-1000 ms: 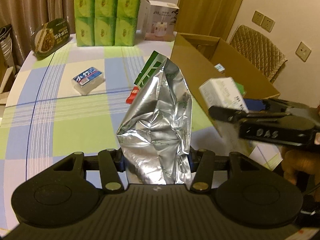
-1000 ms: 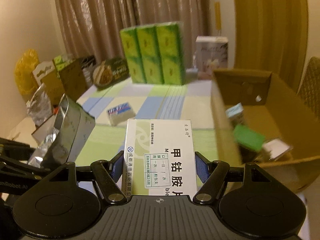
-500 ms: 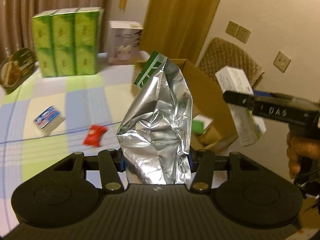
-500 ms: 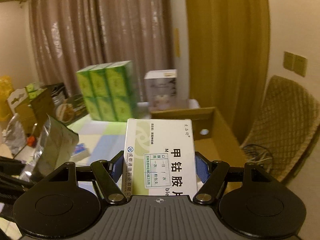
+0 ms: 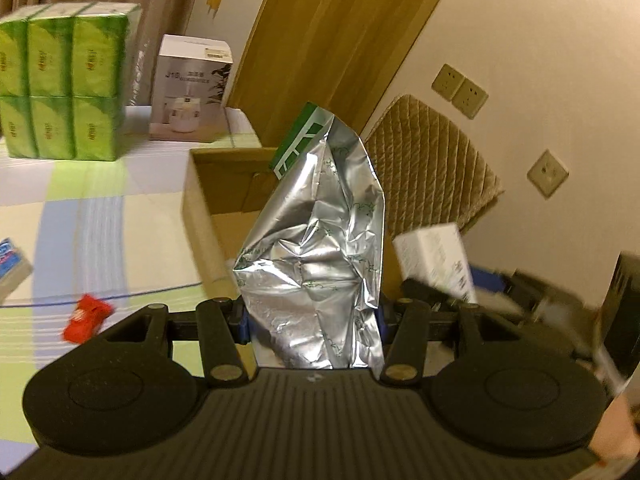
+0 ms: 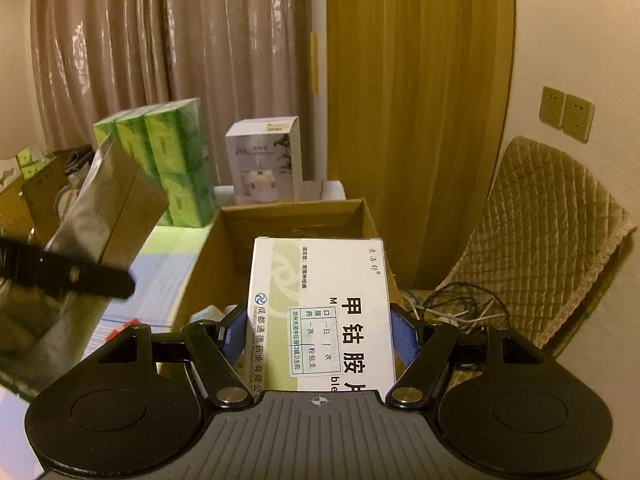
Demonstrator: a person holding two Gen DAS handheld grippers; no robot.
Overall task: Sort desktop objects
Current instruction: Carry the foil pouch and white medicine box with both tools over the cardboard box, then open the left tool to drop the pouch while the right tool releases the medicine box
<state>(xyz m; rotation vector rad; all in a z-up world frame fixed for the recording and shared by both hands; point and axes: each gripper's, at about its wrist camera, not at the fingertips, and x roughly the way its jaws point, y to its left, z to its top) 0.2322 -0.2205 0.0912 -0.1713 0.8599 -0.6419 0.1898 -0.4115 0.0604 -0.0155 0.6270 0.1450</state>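
Observation:
My left gripper (image 5: 312,316) is shut on a crumpled silver foil bag (image 5: 316,248) with a green top corner, held upright above the open cardboard box (image 5: 208,200). My right gripper (image 6: 318,336) is shut on a white and green medicine box (image 6: 320,304), held over the same cardboard box (image 6: 296,220). In the left wrist view the medicine box (image 5: 436,256) and the right gripper show blurred at the right. In the right wrist view the foil bag (image 6: 108,208) and a black finger of the left gripper appear at the left.
A stack of green tissue packs (image 5: 60,92) and a white product box (image 5: 188,88) stand at the table's far edge. A red wrapper (image 5: 86,316) and a small blue-white box (image 5: 12,260) lie on the checked tablecloth. A quilted chair (image 6: 540,248) with cables stands beyond the box.
Both grippers have swung right toward the cardboard box with their loads. The right gripper with the medicine box has dropped lower in the left wrist view.

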